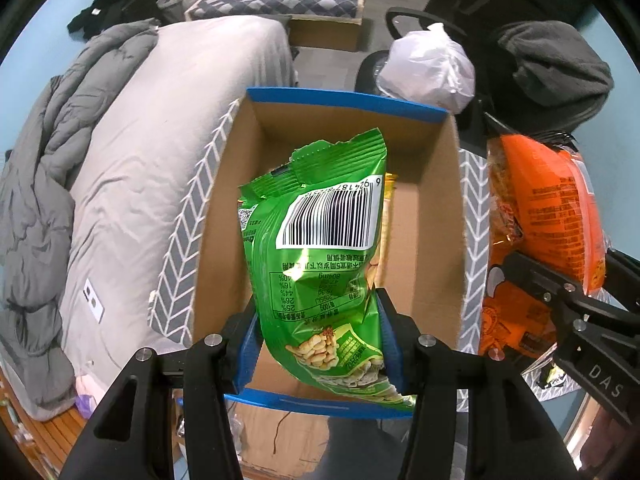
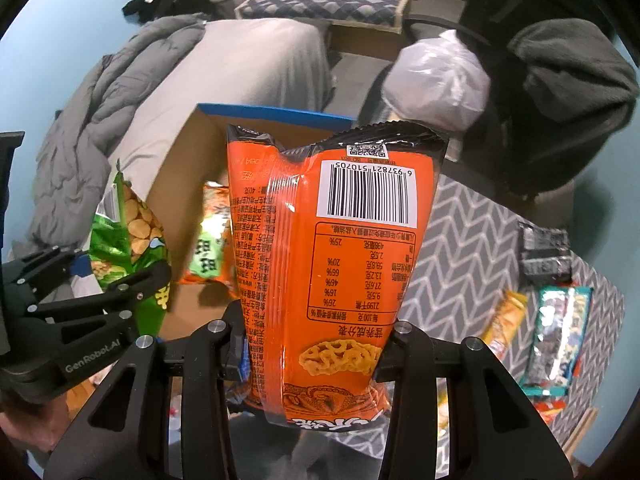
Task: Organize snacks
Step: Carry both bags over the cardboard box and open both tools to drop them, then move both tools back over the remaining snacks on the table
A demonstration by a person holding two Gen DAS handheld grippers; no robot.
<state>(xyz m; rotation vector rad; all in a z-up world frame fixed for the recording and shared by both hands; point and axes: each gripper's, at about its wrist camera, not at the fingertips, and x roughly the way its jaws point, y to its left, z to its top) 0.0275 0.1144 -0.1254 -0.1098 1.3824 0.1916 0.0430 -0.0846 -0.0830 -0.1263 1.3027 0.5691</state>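
Observation:
My left gripper (image 1: 320, 340) is shut on a green snack bag (image 1: 320, 248) and holds it over the open cardboard box with blue rim (image 1: 440, 220). A yellow packet (image 1: 390, 192) lies in the box behind the bag. My right gripper (image 2: 316, 344) is shut on an orange snack bag (image 2: 340, 248), held up just right of the box (image 2: 180, 168). The orange bag also shows in the left wrist view (image 1: 552, 216), and the green bag in the right wrist view (image 2: 124, 240). Another orange-green packet (image 2: 212, 236) lies inside the box.
The box stands on a grey chevron cloth (image 2: 472, 248). Several snack packets (image 2: 556, 332) and a dark packet (image 2: 544, 248) lie on the cloth at right. A bed with grey bedding (image 1: 132, 152) is at left; a white plastic bag (image 1: 428, 68) and a chair with dark clothes (image 1: 556, 68) are behind.

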